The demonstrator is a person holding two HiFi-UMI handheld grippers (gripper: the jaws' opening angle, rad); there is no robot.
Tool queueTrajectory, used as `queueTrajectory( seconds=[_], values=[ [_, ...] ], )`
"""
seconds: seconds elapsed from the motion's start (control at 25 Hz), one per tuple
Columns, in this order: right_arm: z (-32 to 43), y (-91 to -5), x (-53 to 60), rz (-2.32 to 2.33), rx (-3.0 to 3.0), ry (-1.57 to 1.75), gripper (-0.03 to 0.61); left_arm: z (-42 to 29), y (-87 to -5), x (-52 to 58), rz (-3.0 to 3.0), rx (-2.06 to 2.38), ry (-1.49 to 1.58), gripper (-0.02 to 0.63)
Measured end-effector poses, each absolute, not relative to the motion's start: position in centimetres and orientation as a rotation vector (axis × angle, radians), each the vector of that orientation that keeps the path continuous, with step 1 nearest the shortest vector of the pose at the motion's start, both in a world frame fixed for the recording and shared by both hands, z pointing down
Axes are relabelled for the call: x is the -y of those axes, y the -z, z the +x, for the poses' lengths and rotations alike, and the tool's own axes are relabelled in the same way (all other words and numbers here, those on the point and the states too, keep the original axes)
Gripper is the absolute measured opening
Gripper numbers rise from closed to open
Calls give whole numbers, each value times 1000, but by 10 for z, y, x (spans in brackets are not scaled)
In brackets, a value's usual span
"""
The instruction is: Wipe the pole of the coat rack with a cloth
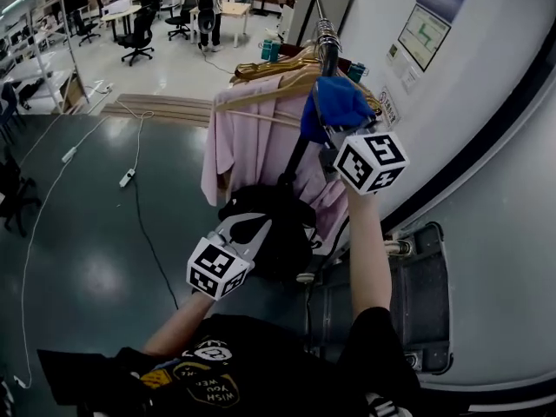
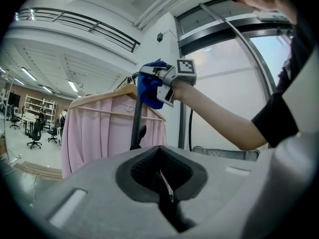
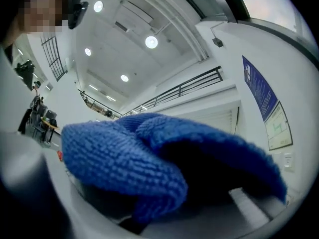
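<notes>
The coat rack's dark pole (image 1: pixel 306 137) rises to a metal top (image 1: pixel 326 35) in the head view. A blue cloth (image 1: pixel 335 102) is wrapped against the pole high up, just below the hangers, and my right gripper (image 1: pixel 334 139) is shut on it. The right gripper view is filled by that cloth (image 3: pixel 149 158), which hides the jaws. In the left gripper view the cloth (image 2: pixel 148 89) presses on the pole (image 2: pixel 137 128). My left gripper (image 1: pixel 252 226) hangs lower, in front of the black bag, with jaws together and nothing held (image 2: pixel 164 183).
A pink garment (image 1: pixel 252 146) hangs on wooden hangers (image 1: pixel 269 81) left of the pole. A black bag (image 1: pixel 276 233) hangs on the rack lower down. A grey case (image 1: pixel 421 294) stands by the white wall at right. Cables and a power strip (image 1: pixel 127 178) lie on the dark floor.
</notes>
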State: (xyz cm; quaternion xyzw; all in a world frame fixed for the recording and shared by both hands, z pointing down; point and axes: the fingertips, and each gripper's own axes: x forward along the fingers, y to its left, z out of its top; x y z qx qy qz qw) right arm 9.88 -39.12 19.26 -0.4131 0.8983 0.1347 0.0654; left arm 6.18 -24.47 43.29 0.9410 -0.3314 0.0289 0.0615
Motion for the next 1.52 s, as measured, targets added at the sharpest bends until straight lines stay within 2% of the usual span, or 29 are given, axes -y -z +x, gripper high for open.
queueTrajectory(
  seconds=[0.32,0.48,0.6,0.84,1.08,1.32,1.52],
  values=[
    [59,-364,374,-1243,-2994,-370,12,53,-441,236,2843,977,-100,0],
    [60,-381,373,-1277,-3004,-378,12,42,-443,232,2825,995,-96,0],
    [64,-361,372,-1250,-3025,-324,12,38,-444,231,2811,1008,-84,0],
    [73,-250,378,-1216,-2909,-357,11,34,-442,227,2812,1012,-62,0],
    [101,-173,422,-1460,-2807,-307,11,39,-440,223,2823,998,-48,0],
    [108,-146,461,-1573,-2740,-390,14,46,-435,220,2865,970,-47,0],
    [106,-163,421,-1445,-2624,-460,14,45,-436,222,2860,974,-61,0]
  ],
)
